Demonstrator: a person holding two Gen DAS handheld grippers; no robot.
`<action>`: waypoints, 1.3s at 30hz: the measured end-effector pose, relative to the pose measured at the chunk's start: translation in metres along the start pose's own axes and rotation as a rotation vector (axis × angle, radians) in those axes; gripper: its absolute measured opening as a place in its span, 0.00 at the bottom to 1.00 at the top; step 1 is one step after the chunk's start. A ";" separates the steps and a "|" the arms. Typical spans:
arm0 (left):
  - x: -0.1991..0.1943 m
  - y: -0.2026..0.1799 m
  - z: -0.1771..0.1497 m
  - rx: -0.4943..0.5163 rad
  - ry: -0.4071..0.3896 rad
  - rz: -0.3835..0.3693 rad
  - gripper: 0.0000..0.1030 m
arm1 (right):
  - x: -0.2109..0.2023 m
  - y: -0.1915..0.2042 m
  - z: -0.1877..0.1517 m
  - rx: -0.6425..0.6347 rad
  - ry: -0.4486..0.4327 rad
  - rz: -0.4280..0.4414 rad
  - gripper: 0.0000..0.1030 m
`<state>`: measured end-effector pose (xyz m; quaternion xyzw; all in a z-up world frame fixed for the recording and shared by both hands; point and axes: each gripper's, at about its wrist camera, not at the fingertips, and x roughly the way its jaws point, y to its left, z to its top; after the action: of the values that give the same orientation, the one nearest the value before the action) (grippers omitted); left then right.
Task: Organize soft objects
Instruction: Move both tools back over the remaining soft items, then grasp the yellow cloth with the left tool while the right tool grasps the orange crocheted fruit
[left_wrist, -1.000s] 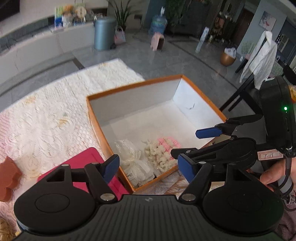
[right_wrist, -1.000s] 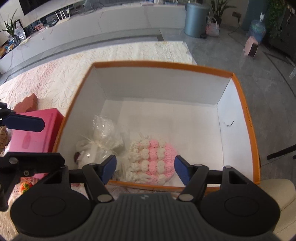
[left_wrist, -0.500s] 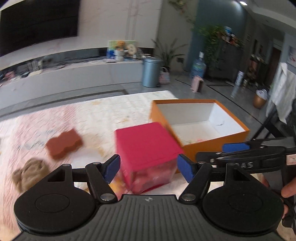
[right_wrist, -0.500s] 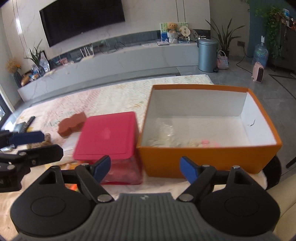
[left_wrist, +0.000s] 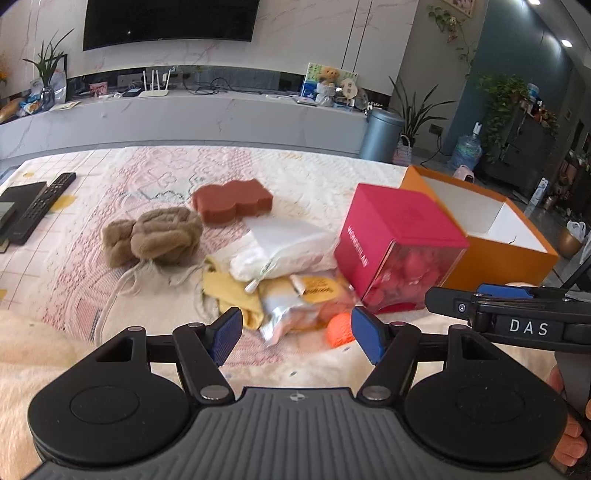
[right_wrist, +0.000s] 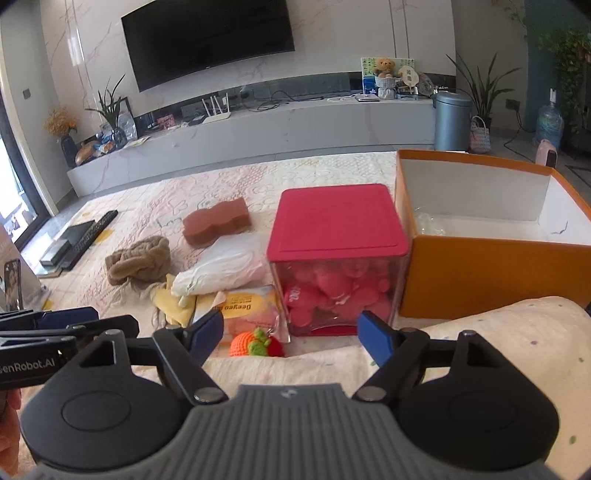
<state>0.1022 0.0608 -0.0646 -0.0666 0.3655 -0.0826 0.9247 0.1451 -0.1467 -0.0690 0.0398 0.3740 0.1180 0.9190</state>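
Soft objects on the quilt: one brown knitted bundle (left_wrist: 155, 236), one rust-red sponge (left_wrist: 232, 201), one white zipped pouch (left_wrist: 280, 249), one yellow cloth (left_wrist: 231, 291), one printed packet (left_wrist: 306, 302), one crocheted orange-and-red charm (right_wrist: 256, 344) — six loose pieces, clustered left of the pink box.
Pink box: one, red lid (right_wrist: 334, 221), clear walls, full of pink plush; it stands just beside the orange box (right_wrist: 491, 275).
Orange box: one, open-topped, white inside; only the right wrist view shows clear wrapping (right_wrist: 430, 223) lying in it.
Charm: the left wrist view shows just its orange part; the right wrist view shows green and red too.
Left gripper (left_wrist: 297, 334): jaws wide apart, just been closing a little, nothing between them — poised above the packet.
Right gripper (right_wrist: 290, 334): jaws wide apart, just been closing slightly, empty, over the charm.
Far left: one remote (left_wrist: 42, 206) beside a dark flat device.
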 end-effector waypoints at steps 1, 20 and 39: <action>0.001 0.001 -0.002 -0.001 0.006 0.003 0.77 | 0.003 0.002 -0.002 -0.002 0.012 -0.001 0.74; 0.028 0.043 -0.043 -0.075 0.094 -0.003 0.66 | 0.066 0.029 -0.015 -0.053 0.155 0.003 0.56; 0.051 0.042 -0.045 -0.058 0.146 0.051 0.65 | 0.111 0.033 -0.020 -0.085 0.226 0.006 0.51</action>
<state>0.1125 0.0891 -0.1389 -0.0775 0.4357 -0.0529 0.8952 0.2014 -0.0879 -0.1534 -0.0116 0.4698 0.1402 0.8715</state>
